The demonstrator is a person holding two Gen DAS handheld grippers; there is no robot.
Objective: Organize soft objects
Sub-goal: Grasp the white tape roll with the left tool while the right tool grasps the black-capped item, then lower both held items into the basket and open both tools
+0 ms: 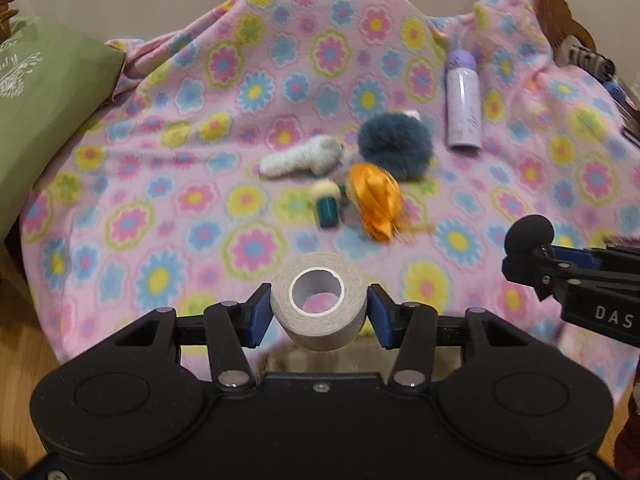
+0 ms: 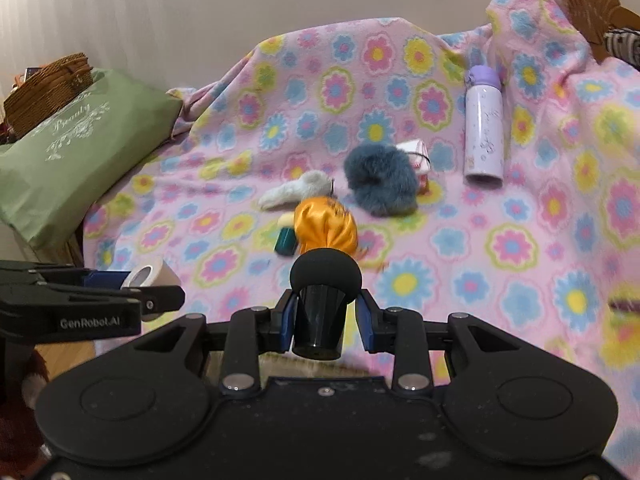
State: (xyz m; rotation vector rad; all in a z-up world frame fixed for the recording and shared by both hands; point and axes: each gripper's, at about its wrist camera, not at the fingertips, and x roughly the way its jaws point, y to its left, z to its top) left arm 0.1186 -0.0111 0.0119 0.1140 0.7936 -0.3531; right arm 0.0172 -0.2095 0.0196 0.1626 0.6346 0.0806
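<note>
1. At far left: green pillow [image 2: 76, 148] with white script, beside a woven basket [image 2: 48, 88], both off the edge of the flowered pink blanket [image 1: 248, 92].
2. Low and left of centre: left gripper [image 1: 319, 312] clenched on a grey tape roll [image 1: 319, 304], blue pads pressed to either side of the roll, hollow core facing up, lifted clear of the blanket.
3. Mid-blanket, leftmost of the cluster: white fuzzy piece [image 1: 302, 157], lying flat and stretched sideways.
4. Just below and right of it: small teal-handled brush [image 1: 327, 204] with a pale tuft, on its side, close against the orange satin bundle [image 1: 374, 200].
5. Above the orange bundle: blue-grey fur puff [image 1: 395, 145], touching or nearly touching it; a small white item [image 2: 416, 156] tucked behind the puff, too blurred to name.
6. Further right and apart from the cluster: lilac bottle [image 1: 463, 104] with purple cap, lying on the blanket, cap toward the far side.
7. At lower right: right gripper [image 2: 326, 316] closed tight on a black brush [image 2: 324, 288] with a rounded foam-like head, handle pinched between the blue pads, held above the blanket.
8. At far right edge: carved wooden headboard [image 1: 560, 20] partly under the blanket.
</note>
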